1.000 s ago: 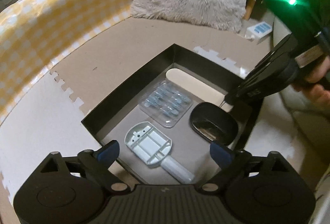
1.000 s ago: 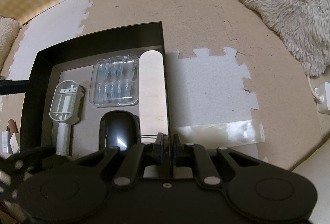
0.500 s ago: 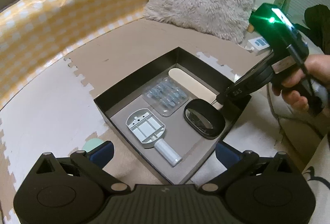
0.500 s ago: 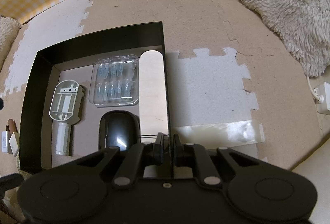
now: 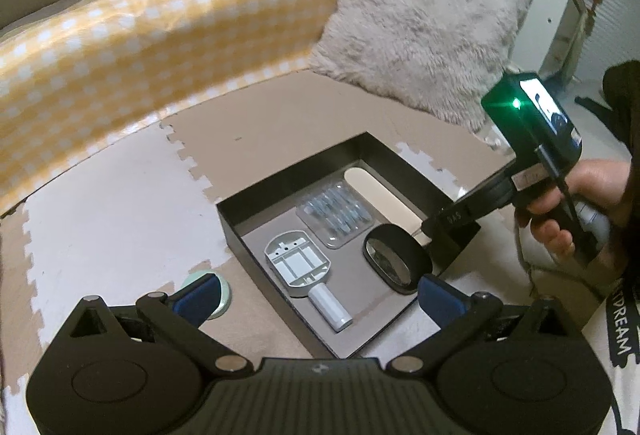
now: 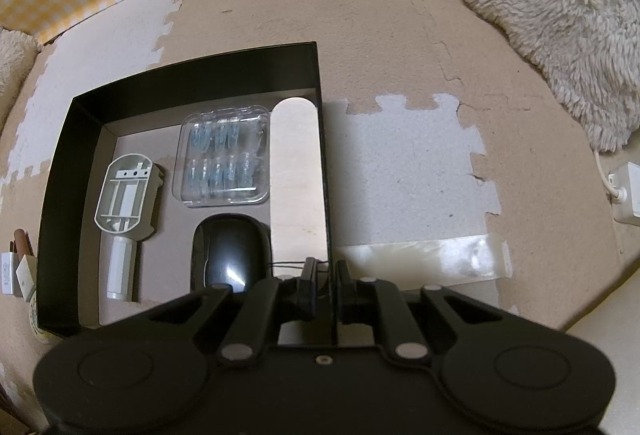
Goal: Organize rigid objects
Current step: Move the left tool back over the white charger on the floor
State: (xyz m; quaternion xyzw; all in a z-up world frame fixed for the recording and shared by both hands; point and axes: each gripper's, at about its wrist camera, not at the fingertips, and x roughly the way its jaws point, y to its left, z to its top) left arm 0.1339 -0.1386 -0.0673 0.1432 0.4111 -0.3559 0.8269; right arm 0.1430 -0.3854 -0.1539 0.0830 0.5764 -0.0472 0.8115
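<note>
While sitting on the foam-mat floor (image 5: 132, 203), the black box (image 5: 280, 191) is leaving bare mat open along its far and left sides. Right gripper (image 6: 324, 285): fingers (image 6: 307, 289) pressing together on the box's right wall. Left gripper (image 5: 316, 299): fingers (image 5: 198, 297) spreading wide, empty, hovering near the box's front corner and partly covering a mint disc (image 5: 224, 297). Lying inside the box: white plastic tool (image 5: 300, 267), clear blister pack (image 5: 338, 215), black mouse (image 5: 394, 261), pale wooden strip (image 5: 380, 195), its near end hidden.
</note>
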